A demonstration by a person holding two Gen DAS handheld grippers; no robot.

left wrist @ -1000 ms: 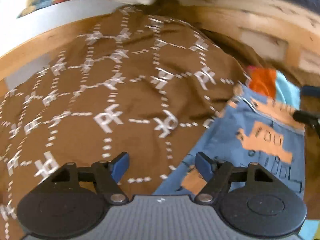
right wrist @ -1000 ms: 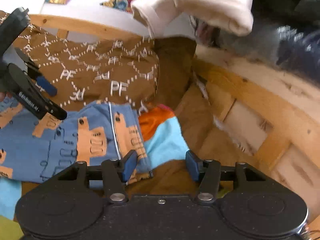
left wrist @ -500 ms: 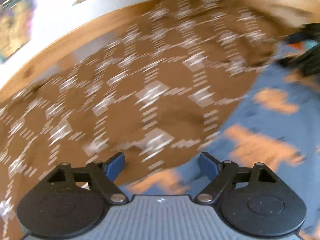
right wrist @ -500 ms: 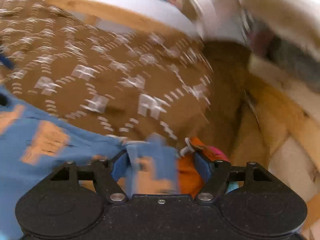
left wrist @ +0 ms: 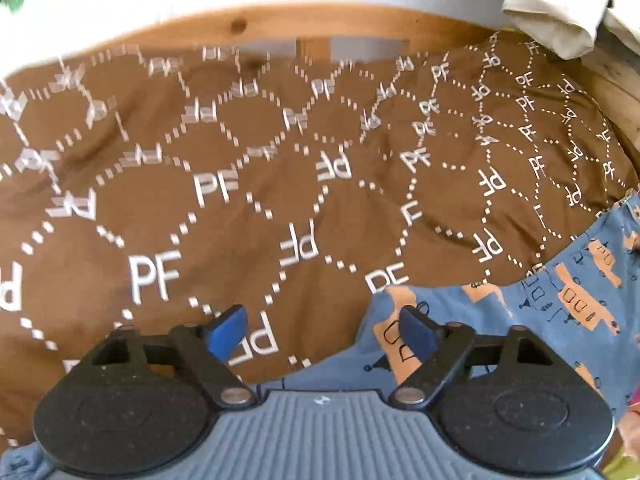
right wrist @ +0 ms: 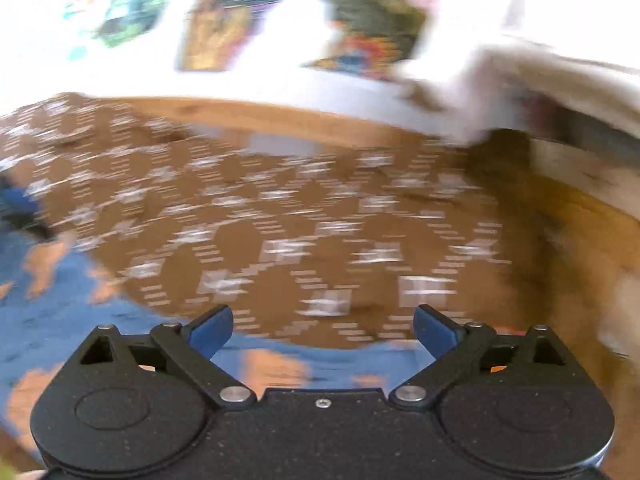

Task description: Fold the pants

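The blue pants with orange vehicle prints lie flat on a brown bedcover printed with white "PF" letters. My left gripper hovers over the pants' edge, its right pad above the blue cloth and its left pad above the cover. Its jaws are closing with nothing pressed between them. In the blurred right wrist view, my right gripper hangs over the border between the pants and the bedcover. Its jaws are opening wide and hold nothing.
A wooden bed rail runs along the far edge of the cover, with a white wall and colourful pictures behind it. A cream cloth hangs over the rail at the top right. A wooden side board closes off the right.
The left gripper has swept sideways along the pants, which now sit at the lower right of its view. The right gripper's jaws have spread wider, and the pants' edge no longer lies between them.
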